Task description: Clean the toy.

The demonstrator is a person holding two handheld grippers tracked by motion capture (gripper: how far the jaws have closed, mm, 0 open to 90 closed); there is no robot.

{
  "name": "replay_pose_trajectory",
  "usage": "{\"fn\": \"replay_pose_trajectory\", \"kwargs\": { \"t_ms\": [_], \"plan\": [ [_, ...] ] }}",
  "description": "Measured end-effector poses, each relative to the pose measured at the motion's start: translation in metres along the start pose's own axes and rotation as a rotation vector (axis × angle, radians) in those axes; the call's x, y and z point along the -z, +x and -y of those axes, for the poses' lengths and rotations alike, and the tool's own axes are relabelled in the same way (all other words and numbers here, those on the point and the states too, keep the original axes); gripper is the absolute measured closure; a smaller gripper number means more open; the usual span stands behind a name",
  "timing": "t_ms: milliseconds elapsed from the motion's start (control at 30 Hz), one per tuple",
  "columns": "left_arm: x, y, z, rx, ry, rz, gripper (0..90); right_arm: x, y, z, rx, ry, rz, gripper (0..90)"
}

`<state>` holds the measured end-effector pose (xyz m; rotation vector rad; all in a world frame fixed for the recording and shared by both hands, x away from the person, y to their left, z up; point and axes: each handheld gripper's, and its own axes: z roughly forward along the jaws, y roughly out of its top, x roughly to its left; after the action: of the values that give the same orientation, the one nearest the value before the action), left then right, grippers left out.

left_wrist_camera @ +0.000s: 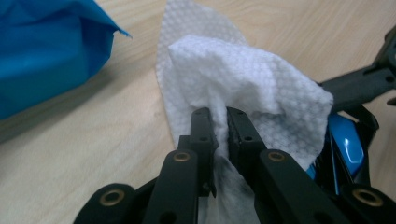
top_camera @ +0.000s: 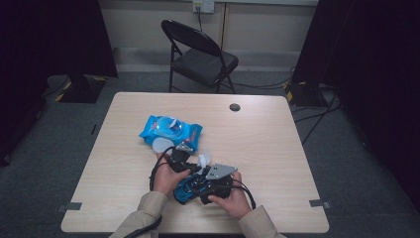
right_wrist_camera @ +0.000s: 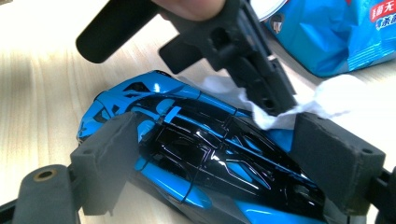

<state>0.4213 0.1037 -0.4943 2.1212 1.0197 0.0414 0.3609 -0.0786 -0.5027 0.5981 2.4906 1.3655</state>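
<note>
Wet-wipe pack point(top_camera: 170, 131) beside left hand-held gripper point(left_wrist_camera: 218, 122) clamping wipe point(left_wrist_camera: 243, 88), right one point(right_wrist_camera: 210, 158) gripping toy car point(right_wrist_camera: 196, 154).

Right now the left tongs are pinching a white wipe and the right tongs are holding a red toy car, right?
Not quite: the toy car is blue and black, not red, as the right gripper view shows. The rest holds: the left tongs pinch the white wipe, and the right tongs hold the car.
</note>
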Motion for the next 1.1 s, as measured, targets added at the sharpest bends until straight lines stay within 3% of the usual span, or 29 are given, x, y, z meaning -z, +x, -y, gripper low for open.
{"fn": "replay_pose_trajectory", "kwargs": {
  "t_ms": [133, 233, 433, 700, 833, 1100],
  "plan": [
    [-0.004, 0.0, -0.004, -0.008, 0.001, -0.001, 81.9, 0.0, 0.0, 0.0, 0.0, -0.003, 0.0, 15.0],
    [-0.006, 0.001, -0.006, 0.006, -0.031, 0.007, 78.8, 0.0, 0.0, 0.001, 0.001, -0.008, 0.001, 15.0],
    [-0.002, 0.005, -0.008, 0.017, -0.069, -0.006, 80.9, 0.0, 0.0, 0.001, -0.003, -0.011, 0.0, 15.0],
    [0.028, 0.002, -0.013, -0.016, -0.091, -0.031, 81.5, 0.0, 0.0, -0.002, -0.013, 0.013, 0.003, 14.7],
    [0.043, -0.002, -0.016, -0.037, -0.102, -0.039, 81.7, 0.002, -0.003, -0.004, -0.068, 0.012, -0.006, 15.3],
    [0.07, -0.018, -0.027, -0.091, -0.117, -0.045, 82.6, 0.029, -0.009, -0.014, -0.064, -0.007, 0.015, 16.7]
  ]
}}
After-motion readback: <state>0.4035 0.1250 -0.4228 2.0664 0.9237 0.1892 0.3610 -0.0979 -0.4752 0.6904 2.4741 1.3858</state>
